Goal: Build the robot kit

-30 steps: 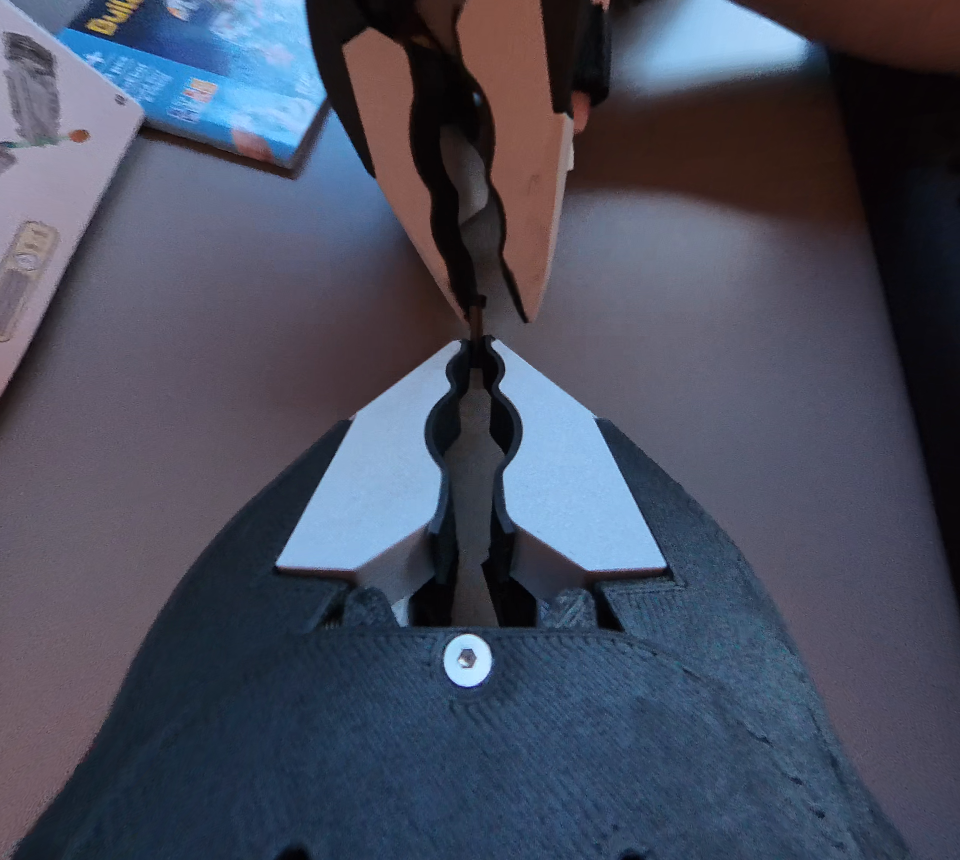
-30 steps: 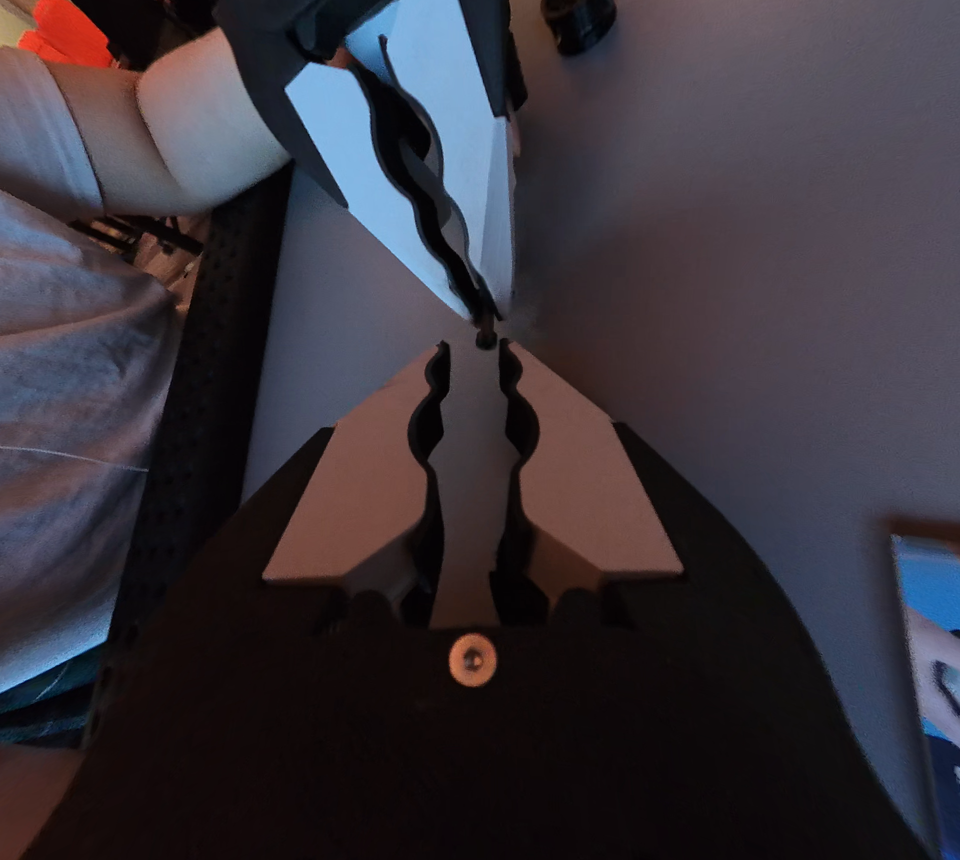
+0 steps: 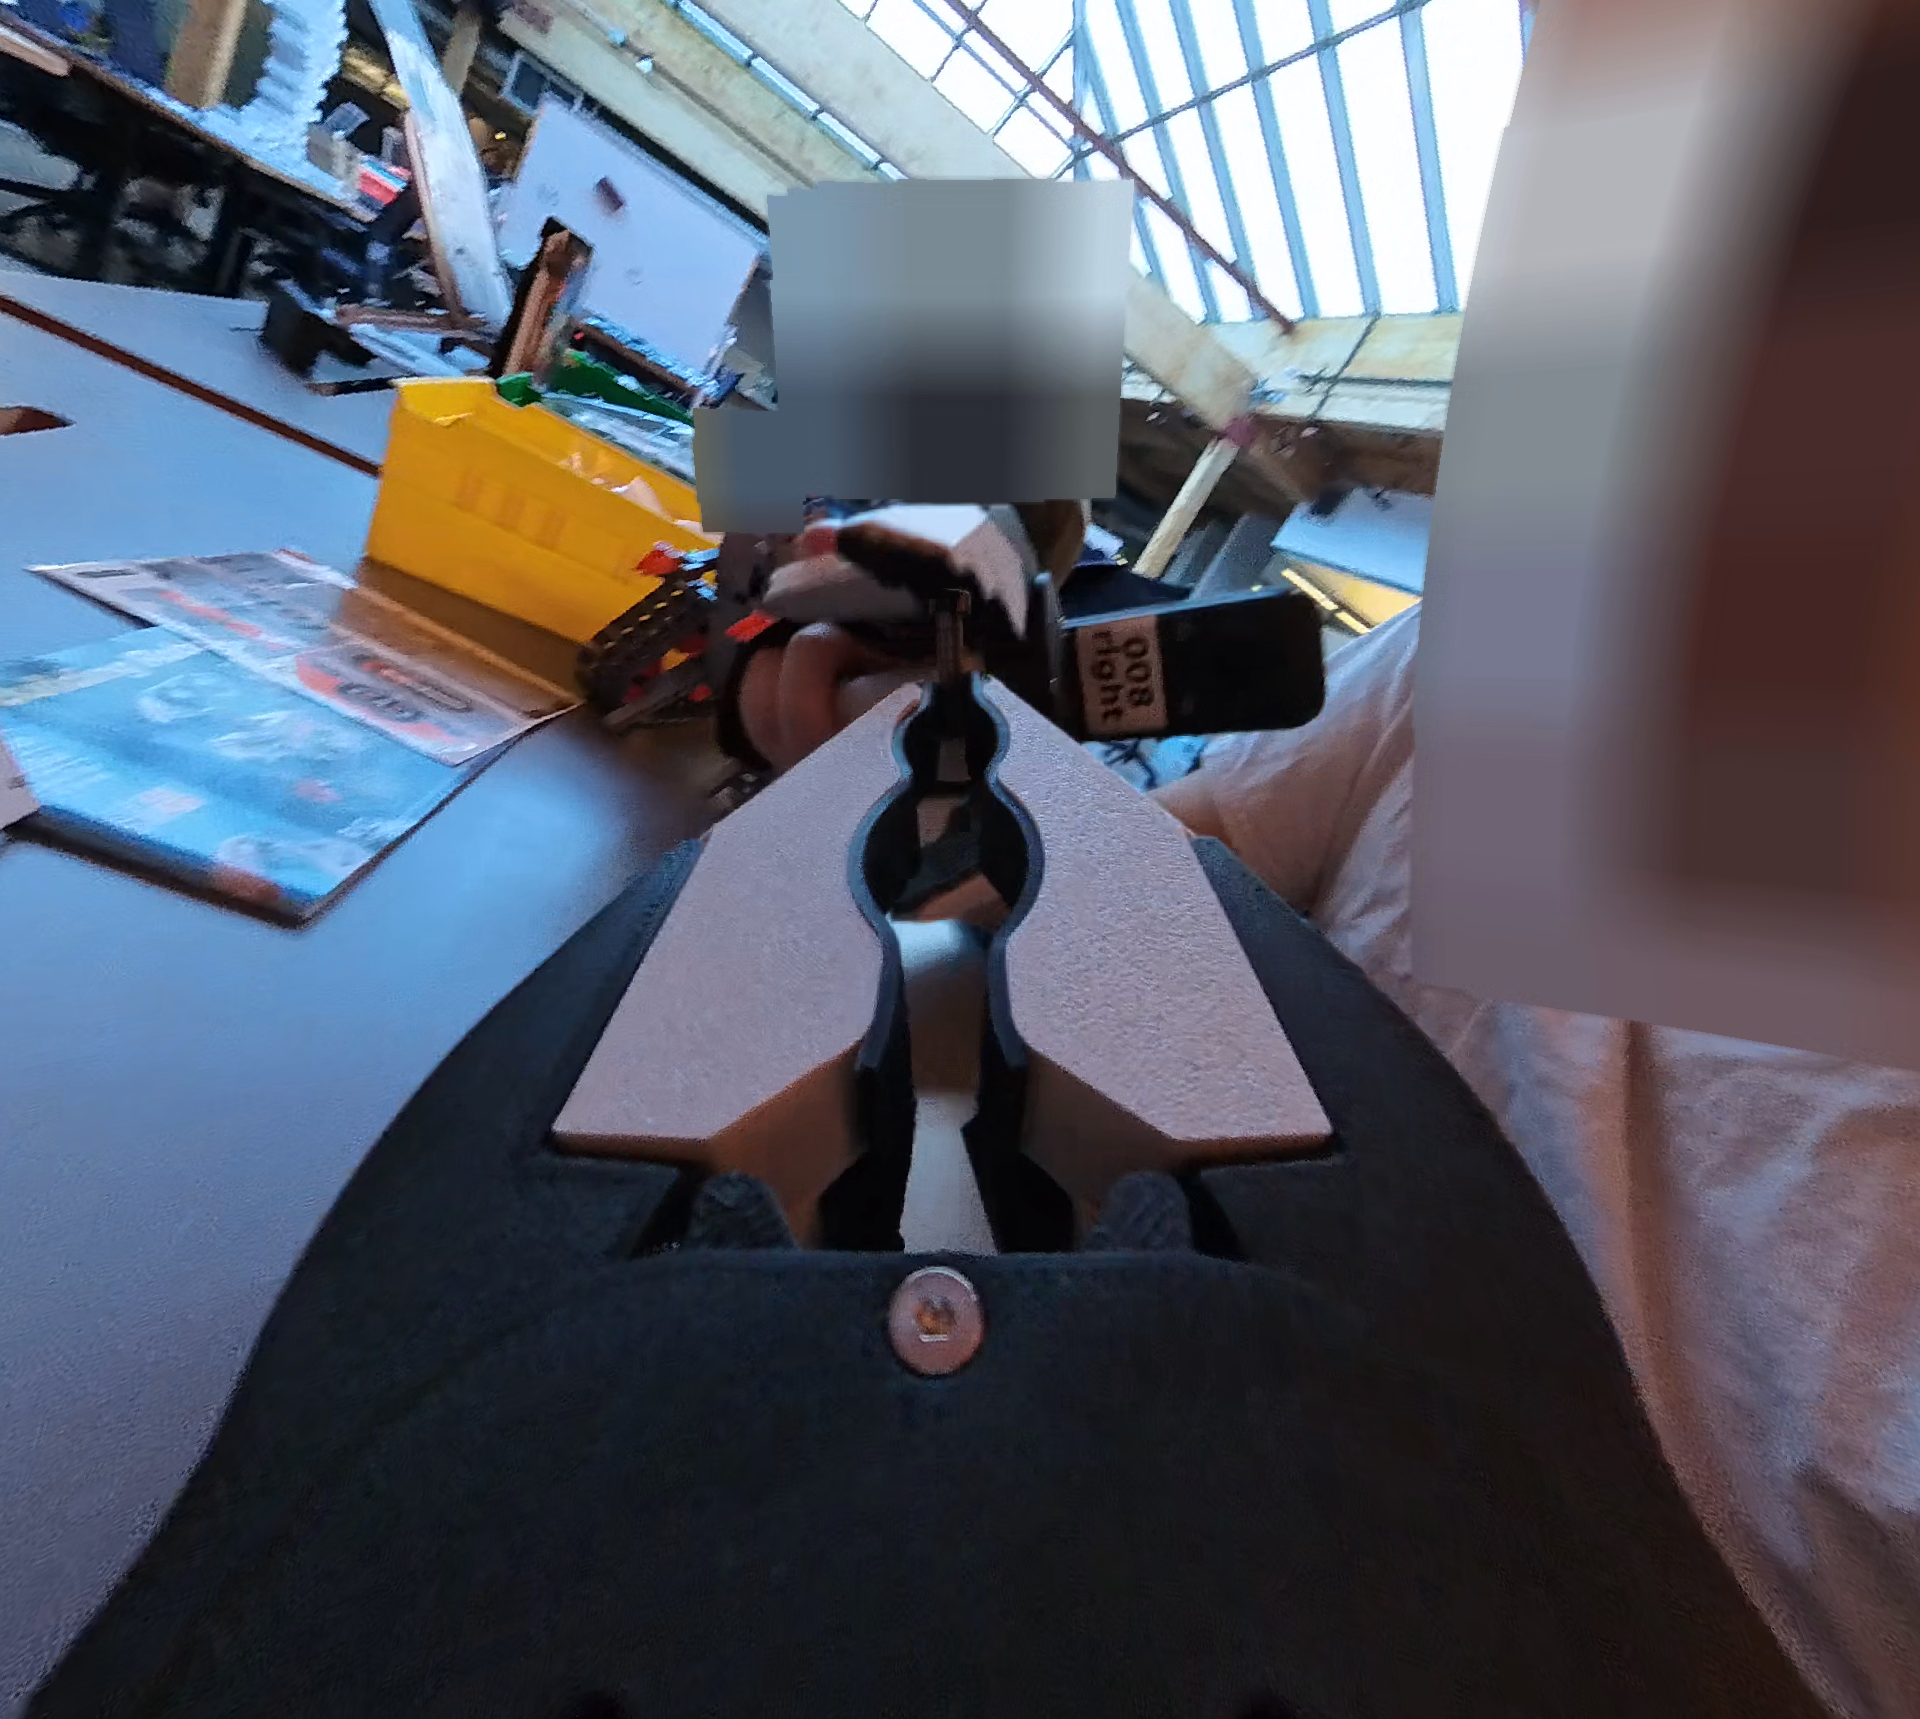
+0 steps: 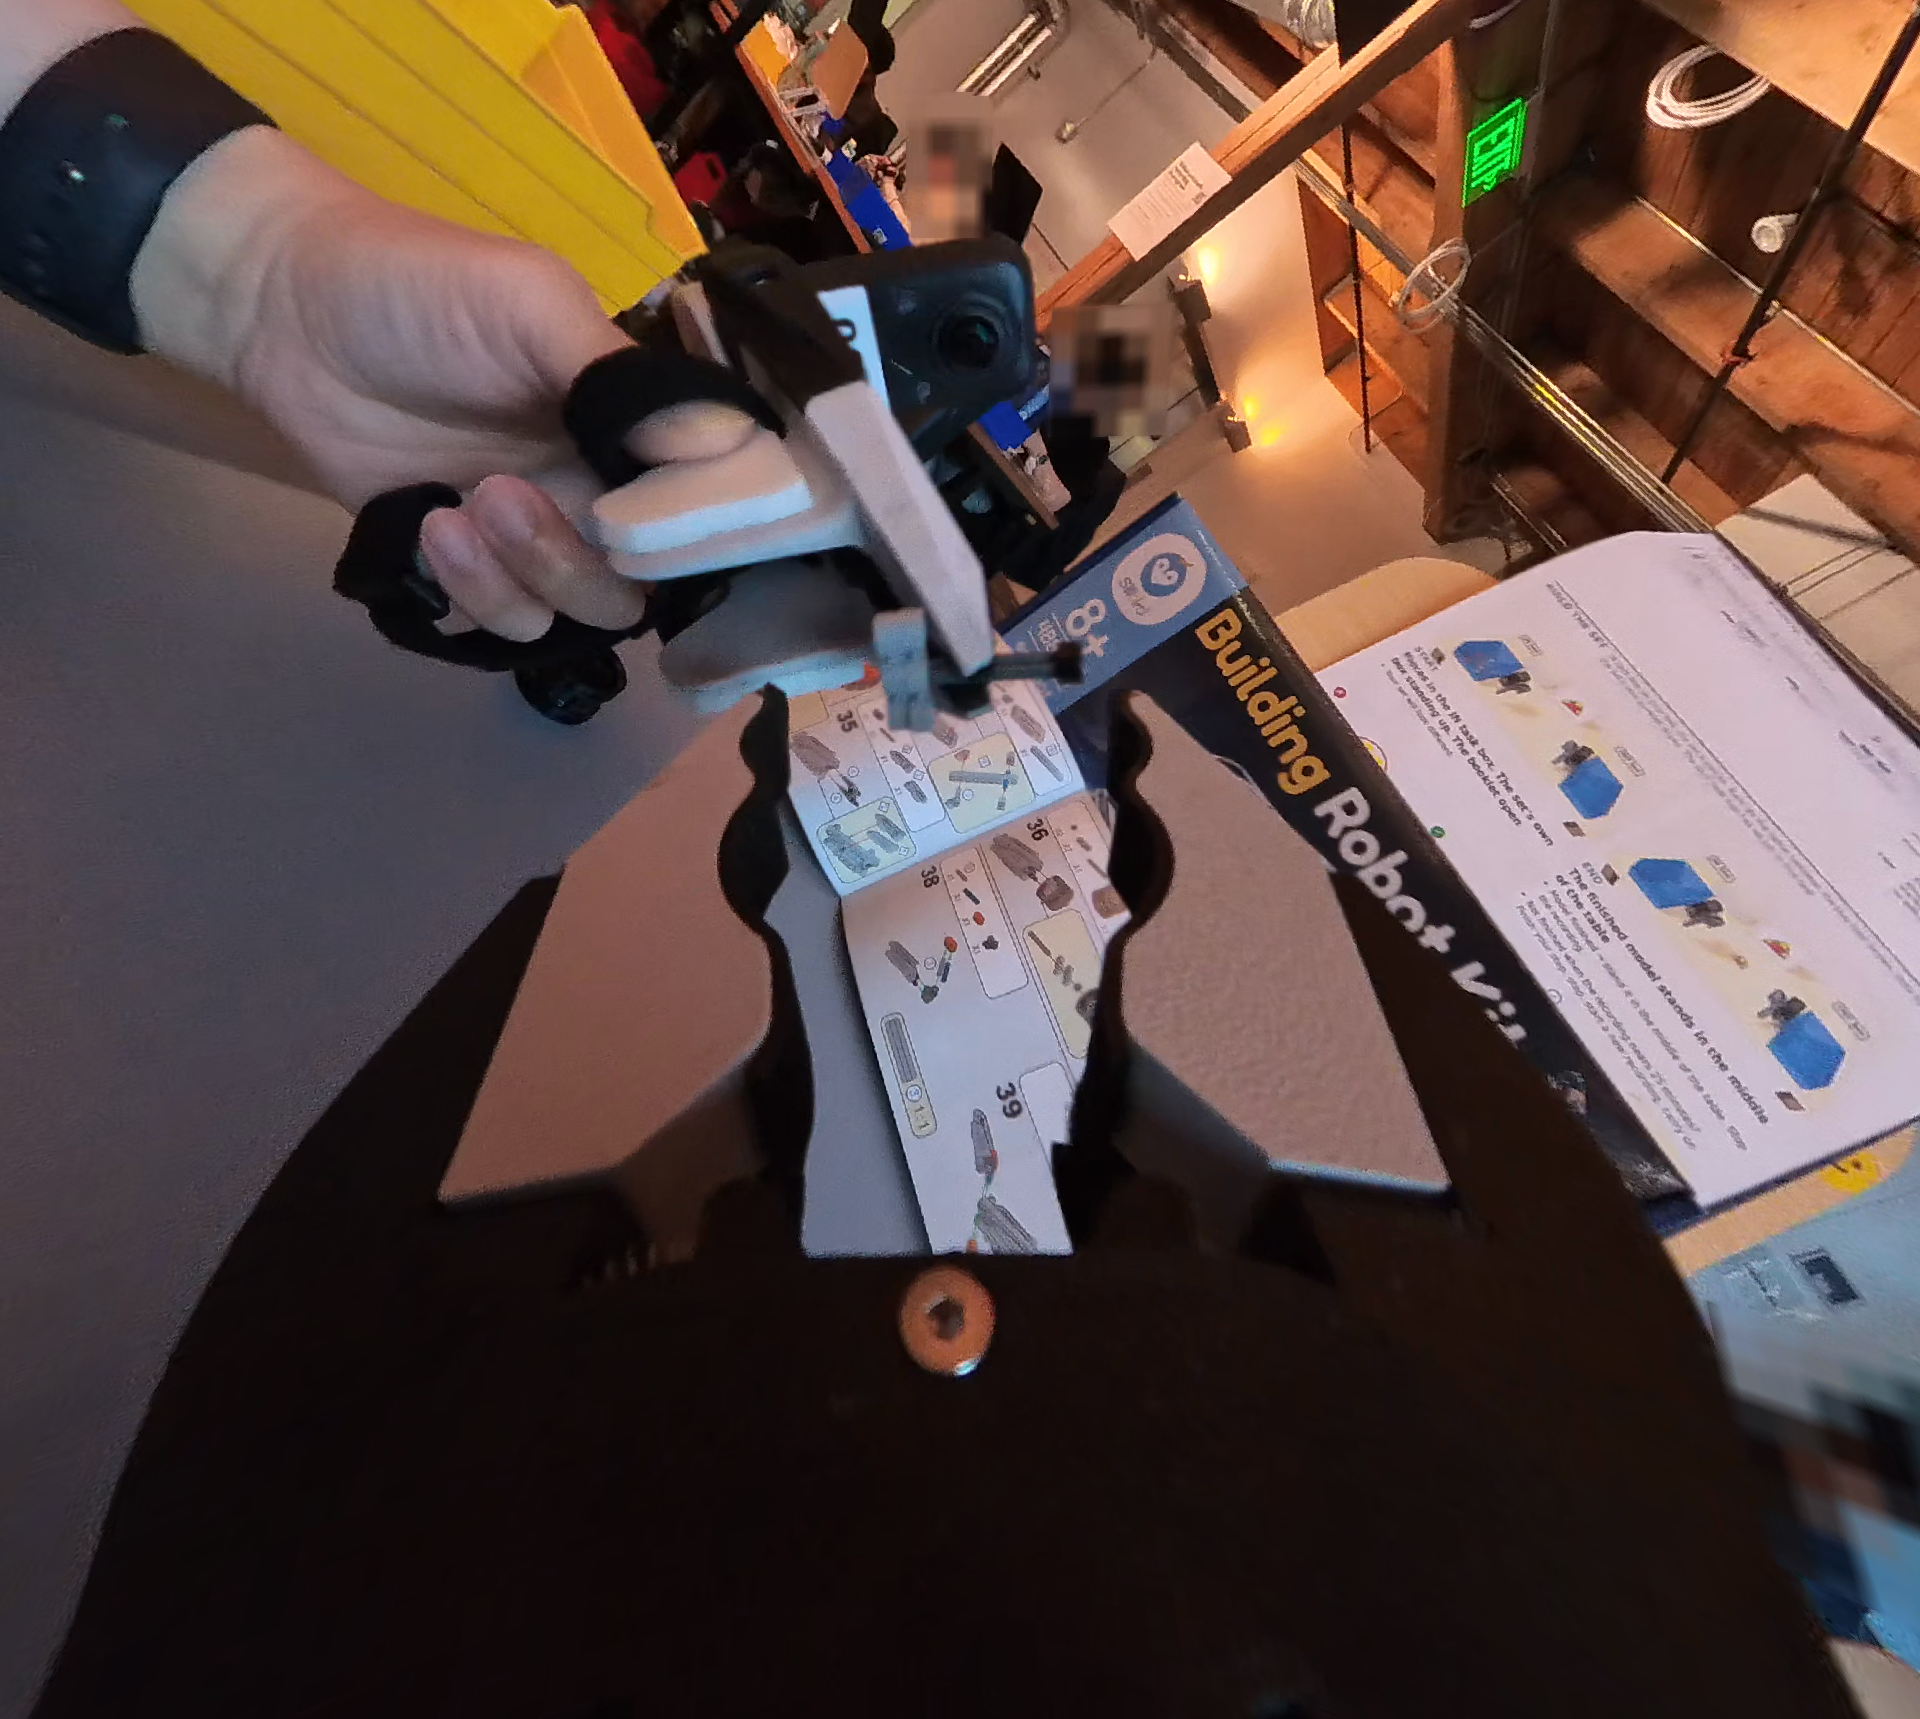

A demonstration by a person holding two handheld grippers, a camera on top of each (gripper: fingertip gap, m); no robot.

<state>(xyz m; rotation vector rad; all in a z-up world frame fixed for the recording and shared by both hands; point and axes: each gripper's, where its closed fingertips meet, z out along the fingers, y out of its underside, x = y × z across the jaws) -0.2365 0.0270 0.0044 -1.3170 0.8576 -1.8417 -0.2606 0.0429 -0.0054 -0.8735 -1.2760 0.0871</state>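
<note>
**A:** Swinging up off the table [image 3: 208, 1098], both tools now point out across the room. A second ago they were aimed down at it, tip to tip.

**B:** And the grips?

**A:** The left gripper [image 3: 951, 698] is pinched almost closed on a small grey piece with a black axle [image 4: 920, 672], much as before. The right gripper [image 4: 951, 713] has spread wide and holds nothing. The piece hangs just beyond its tips at twelve o'clock.

**B:** What's around them?

**A:** In the right wrist view, an open instruction booklet [image 4: 935, 921] shows between the jaws, with a blue box [image 4: 1299, 796] at two o'clock. In the left wrist view, a yellow bin [image 3: 499, 495] sits at ten o'clock.
</note>
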